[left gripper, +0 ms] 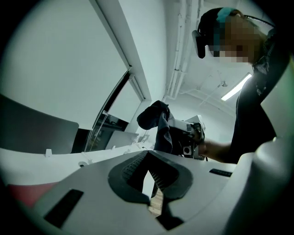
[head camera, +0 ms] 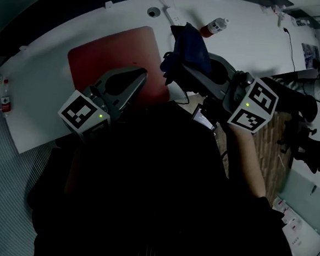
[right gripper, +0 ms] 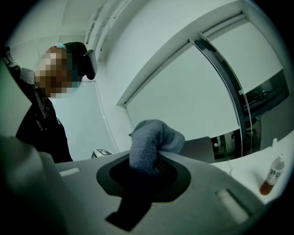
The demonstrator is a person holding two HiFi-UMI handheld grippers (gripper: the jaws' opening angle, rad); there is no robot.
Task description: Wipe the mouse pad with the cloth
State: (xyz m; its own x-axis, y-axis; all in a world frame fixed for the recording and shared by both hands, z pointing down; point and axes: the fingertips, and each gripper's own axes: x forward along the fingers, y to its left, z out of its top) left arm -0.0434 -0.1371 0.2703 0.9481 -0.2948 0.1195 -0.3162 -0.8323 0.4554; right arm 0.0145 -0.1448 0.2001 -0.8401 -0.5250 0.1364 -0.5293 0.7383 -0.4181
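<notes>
- Where the head view takes in the whole scene, the red pad (head camera: 108, 54) lies flat on the white tabletop (head camera: 41, 96), in its left half and close to its near edge.
- The left gripper (head camera: 142, 74) is over the pad's near right corner. No view settles whether it touches the pad.
- Its fingers meet at the tips with nothing held. The left gripper view shows this straight on: two dark ribbed pads (left gripper: 133, 167) close to a point.
- The right gripper (head camera: 175, 65) has its fingers clamped on the dark blue cloth (head camera: 187, 44), which bunches past the tips just beyond the pad's right edge.
- The right gripper view shows that grip closely, with the cloth (right gripper: 154, 137) bulging as a grey-blue wad out of the closed fingers. The pad does not appear in this view.
- That view does show a small bottle (right gripper: 272, 176) upright on the tabletop at the right, with reddish liquid low in it. The head view places the bottle (head camera: 215, 27) near the far edge, well apart from the pad.
- The left gripper view catches only a red sliver of the pad (left gripper: 25, 193) at its lower left.
- It alone shows the cloth (left gripper: 158, 121) from the side, hanging in the air clear of the tabletop (left gripper: 46, 160).
</notes>
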